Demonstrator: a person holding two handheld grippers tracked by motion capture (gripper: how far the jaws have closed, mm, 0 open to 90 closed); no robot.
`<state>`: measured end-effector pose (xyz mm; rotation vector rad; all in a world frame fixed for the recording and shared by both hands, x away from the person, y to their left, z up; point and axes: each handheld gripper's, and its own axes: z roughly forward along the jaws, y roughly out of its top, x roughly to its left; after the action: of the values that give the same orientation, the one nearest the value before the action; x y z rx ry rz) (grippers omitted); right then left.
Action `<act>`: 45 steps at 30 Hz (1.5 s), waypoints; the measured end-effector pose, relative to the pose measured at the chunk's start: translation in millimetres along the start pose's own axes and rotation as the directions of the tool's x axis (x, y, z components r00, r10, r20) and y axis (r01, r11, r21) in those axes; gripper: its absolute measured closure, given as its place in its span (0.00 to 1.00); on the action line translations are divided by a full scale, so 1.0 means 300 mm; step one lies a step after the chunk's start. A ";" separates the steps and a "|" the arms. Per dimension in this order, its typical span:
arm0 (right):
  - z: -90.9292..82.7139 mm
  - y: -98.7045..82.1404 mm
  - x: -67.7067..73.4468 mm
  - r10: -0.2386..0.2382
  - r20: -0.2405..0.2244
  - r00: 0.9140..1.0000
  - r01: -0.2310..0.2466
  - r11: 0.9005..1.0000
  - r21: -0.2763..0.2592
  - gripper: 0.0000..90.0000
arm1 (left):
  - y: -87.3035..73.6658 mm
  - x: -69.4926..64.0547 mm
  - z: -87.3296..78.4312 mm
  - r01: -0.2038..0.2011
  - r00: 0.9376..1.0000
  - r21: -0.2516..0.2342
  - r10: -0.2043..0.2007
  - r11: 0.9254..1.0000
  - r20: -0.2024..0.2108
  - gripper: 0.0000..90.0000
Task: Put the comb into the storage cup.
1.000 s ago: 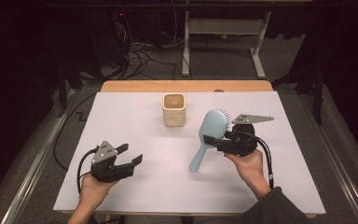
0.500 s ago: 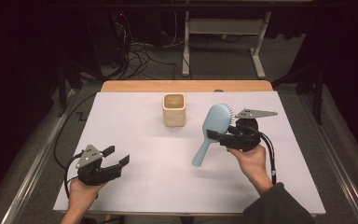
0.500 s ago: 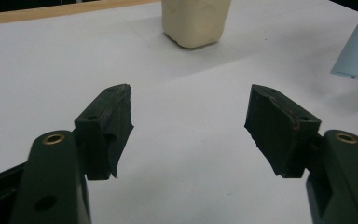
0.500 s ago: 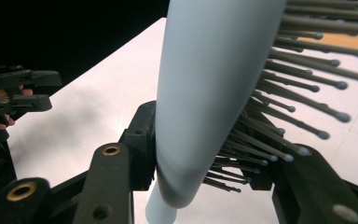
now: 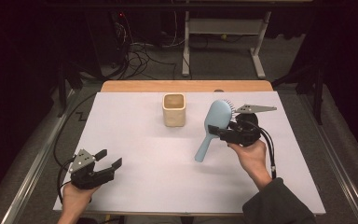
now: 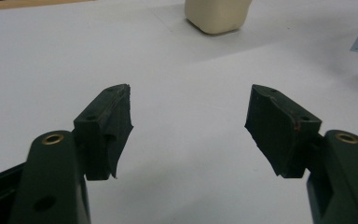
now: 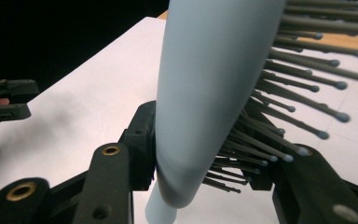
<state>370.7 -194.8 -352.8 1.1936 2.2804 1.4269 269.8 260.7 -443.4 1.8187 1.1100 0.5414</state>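
Observation:
A light blue hairbrush [image 5: 212, 126] hangs above the white table cover, head up and handle slanting down to the left. My right gripper [image 5: 223, 132] is shut on it where head meets handle; in the right gripper view its jaws clamp the blue back [image 7: 205, 93] and the grey bristles [image 7: 298, 116]. My left gripper [image 5: 109, 158] rests near the table's front left corner, open. Nothing lies between its fingers [image 6: 107, 126] in the left gripper view. A cream square cup [image 5: 174, 109] stands upright at the middle back, and its base [image 6: 216, 16] shows in the left gripper view.
A white sheet [image 5: 144, 154] covers the table, with a wooden edge [image 5: 186, 86] at the back. Cables and a desk frame [image 5: 223, 28] lie on the dark floor beyond. In the right gripper view the left gripper [image 7: 4, 105] sits far off at the left.
My left gripper has drawn back toward the front left corner, still open. The right gripper with the hairbrush has shifted slightly right and up.

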 end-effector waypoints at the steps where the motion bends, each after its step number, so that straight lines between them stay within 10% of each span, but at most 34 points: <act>1: 0.001 0.001 -0.001 0.001 0.001 1.000 -0.001 1.000 0.001 0.61 | -0.008 0.003 -0.001 0.003 1.000 -0.001 -0.003 1.000 -0.001 0.35; 45: 0.047 0.175 -0.063 0.009 0.086 0.996 -0.011 1.000 0.016 0.61 | -0.096 0.059 -0.025 0.102 0.993 -0.021 -0.103 0.995 -0.049 0.36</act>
<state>418.4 -188.1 -321.2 1.2483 2.2356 1.3352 259.7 284.7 -466.3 1.7297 1.2212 0.5367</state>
